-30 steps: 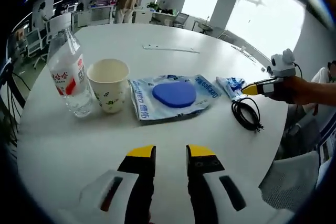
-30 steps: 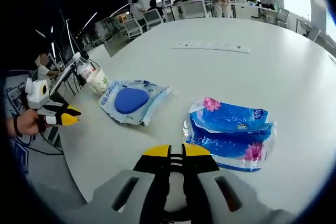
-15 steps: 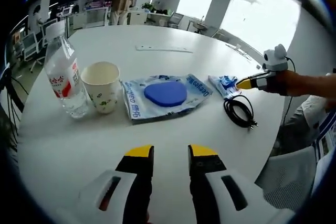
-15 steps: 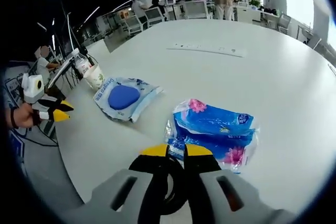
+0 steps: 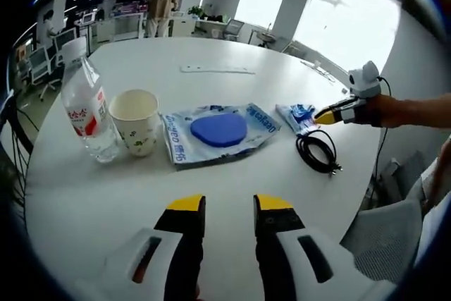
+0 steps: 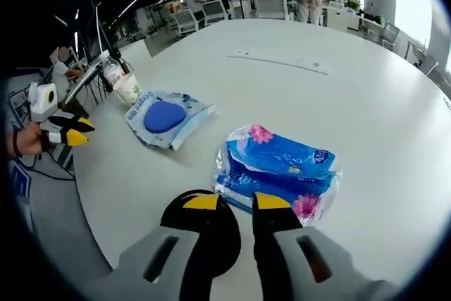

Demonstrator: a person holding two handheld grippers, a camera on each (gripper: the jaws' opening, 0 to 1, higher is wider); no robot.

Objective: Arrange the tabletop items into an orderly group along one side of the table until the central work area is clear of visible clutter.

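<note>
left gripper (image 5: 221, 204): jaws were apart with a clear gap, nothing between them, hovering over bare white round table (image 5: 232, 174) at the near edge.
right gripper (image 6: 237, 201): jaws were a little apart, holding nothing, sitting right above the coiled black cable (image 6: 211, 234).
coiled black cable: in the left gripper view it lay at about 2 o'clock (image 5: 316, 151), just beside the tissues.
blue plastic tissue pack (image 6: 276, 172): right past the right jaw tips, roughly 1 o'clock.
crinkly clear pouch with a blue round pad inside (image 5: 220, 131): straight ahead at 12 from the left gripper, lying flat.
white paper cup with a leafy print (image 5: 136, 121): upright at 11 o'clock, just beside the pouch.
clear plastic water bottle with a red label (image 5: 87, 112): upright, next to the cup at 10 o'clock.
long white strip (image 6: 278, 62): far across the table, well apart from the rest.
</note>
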